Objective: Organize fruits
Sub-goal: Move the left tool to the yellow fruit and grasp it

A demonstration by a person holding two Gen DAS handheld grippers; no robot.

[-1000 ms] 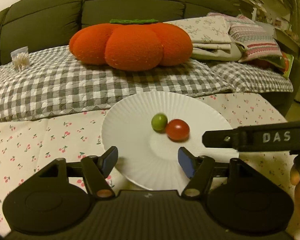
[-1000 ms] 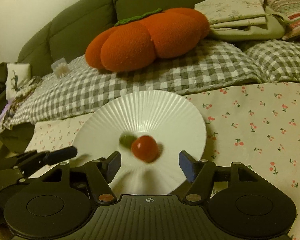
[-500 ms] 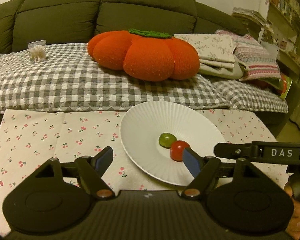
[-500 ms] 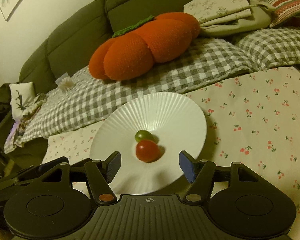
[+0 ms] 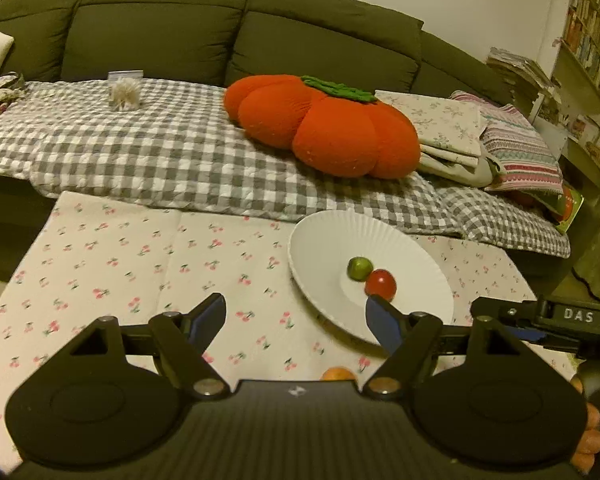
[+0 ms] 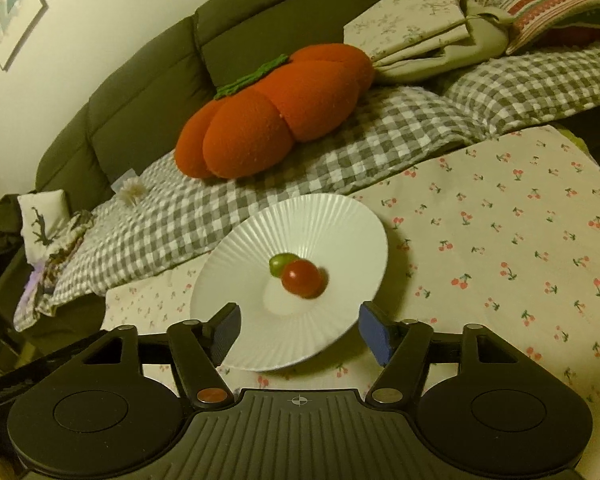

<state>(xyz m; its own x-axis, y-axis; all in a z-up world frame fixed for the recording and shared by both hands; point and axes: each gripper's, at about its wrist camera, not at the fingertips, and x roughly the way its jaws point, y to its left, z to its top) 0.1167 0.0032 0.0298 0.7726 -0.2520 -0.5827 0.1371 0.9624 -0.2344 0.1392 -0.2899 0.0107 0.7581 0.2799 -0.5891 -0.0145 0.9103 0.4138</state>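
Observation:
A white ribbed plate [image 5: 324, 240] [image 6: 340, 216] sits on the cherry-print tablecloth. A small green fruit [image 5: 359, 268] [image 6: 279, 263] and a red tomato [image 5: 380, 284] [image 6: 302, 279] lie touching in its middle. An orange fruit [image 5: 339, 373] peeks out on the cloth just under my left gripper's body. My left gripper [image 5: 296, 322] is open and empty, left of and in front of the plate. My right gripper [image 6: 298, 330] is open and empty, its fingers straddling the plate's near edge. It also shows in the left wrist view at far right, labelled DAS [image 5: 548, 318].
The cherry-print tablecloth [image 5: 140, 256] [image 6: 500, 216] covers the table. Behind it is a green sofa [image 5: 236, 36] with a checked blanket [image 5: 140, 152], a big orange pumpkin cushion [image 5: 324, 128] [image 6: 272, 116] and folded linens [image 5: 480, 140]. Shelves [image 5: 580, 40] stand at right.
Both grippers have drawn back and up from the plate. The left one has swung to the left, so the plate now sits at right in its view. The fruits stay on the plate.

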